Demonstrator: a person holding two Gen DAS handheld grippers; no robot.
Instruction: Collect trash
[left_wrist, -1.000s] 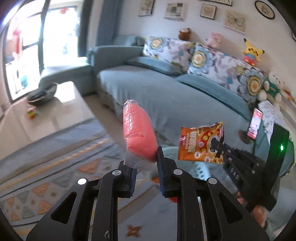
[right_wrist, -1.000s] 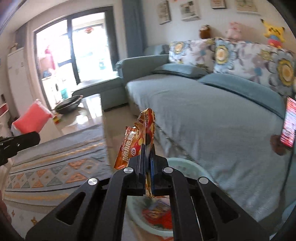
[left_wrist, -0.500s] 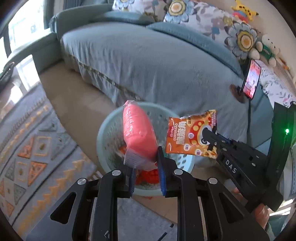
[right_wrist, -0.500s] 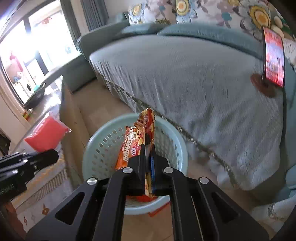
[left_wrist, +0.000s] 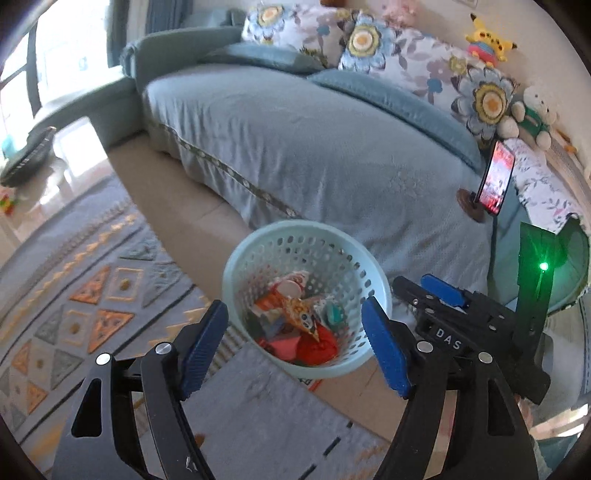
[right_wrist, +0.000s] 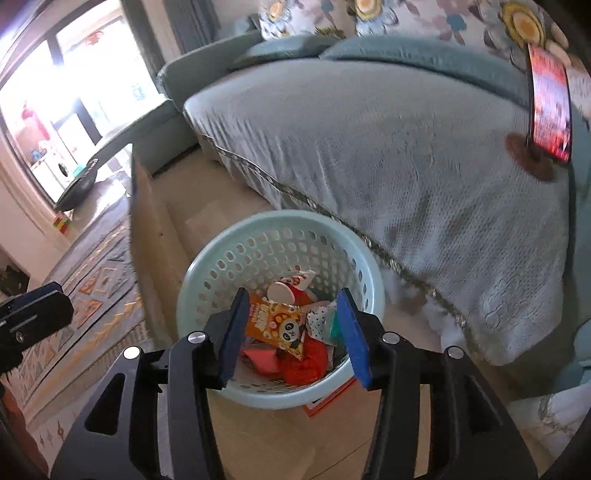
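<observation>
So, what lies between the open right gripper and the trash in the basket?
Nothing: in the right wrist view, right gripper hangs open above orange panda snack bag.

The far wall of the basket (left_wrist: 258, 254) hides the floor behind it, and its near wall is covered by the left gripper (left_wrist: 295, 343) fingers at lower centre of the left view. In the right view, the right gripper (right_wrist: 291, 332) fingers cover both sides of the basket (right_wrist: 207, 266) contents; the orange packet (right_wrist: 277, 325) is cut by the left finger. Items beneath the packet are piled and cannot be told apart. A red-edged flat item (right_wrist: 325, 400) under the basket shows only one corner. The phone (right_wrist: 548, 107) is blurred; its screen content is unreadable. The window area at upper left is overexposed. Both gripper bodies run off the lower edge.
</observation>
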